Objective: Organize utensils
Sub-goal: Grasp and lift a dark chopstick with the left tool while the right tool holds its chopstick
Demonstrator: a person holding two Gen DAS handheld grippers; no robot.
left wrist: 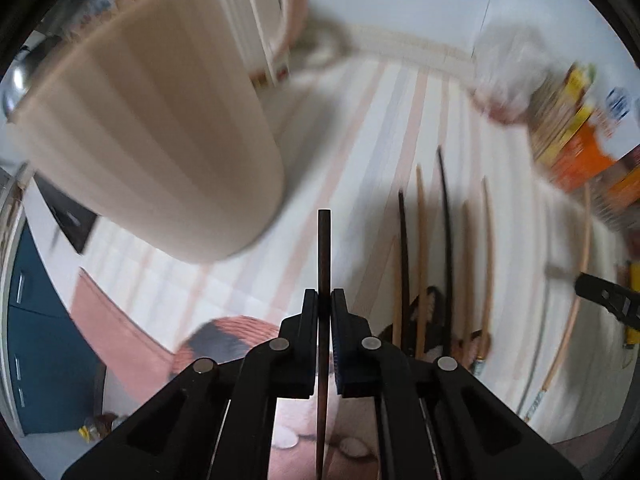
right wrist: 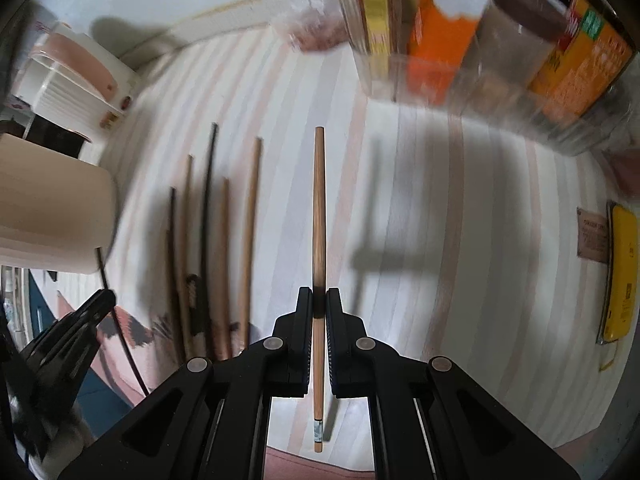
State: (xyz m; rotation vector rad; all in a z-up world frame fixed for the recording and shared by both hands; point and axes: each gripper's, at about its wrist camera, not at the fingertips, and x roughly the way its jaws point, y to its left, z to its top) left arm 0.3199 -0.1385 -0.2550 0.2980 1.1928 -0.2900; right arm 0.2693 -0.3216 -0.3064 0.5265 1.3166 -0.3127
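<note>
We see our left tool (left wrist: 324, 300) clamped on a dark chopstick (left wrist: 323, 248) beside the beige cup (left wrist: 152, 148), our right tool (right wrist: 319, 300) clamped on a light chopstick (right wrist: 319, 200) above the striped surface (right wrist: 460, 280)

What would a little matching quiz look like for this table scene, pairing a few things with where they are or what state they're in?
Things:
1. dark chopstick
2. light wooden chopstick
3. beige cup
4. yellow flat object

States or places:
A. lying near the tablecloth's right edge in the right wrist view
B. clamped in the left gripper
C. standing left of the row of loose chopsticks
D. clamped in the right gripper

Pairs: 1-B, 2-D, 3-C, 4-A
</note>
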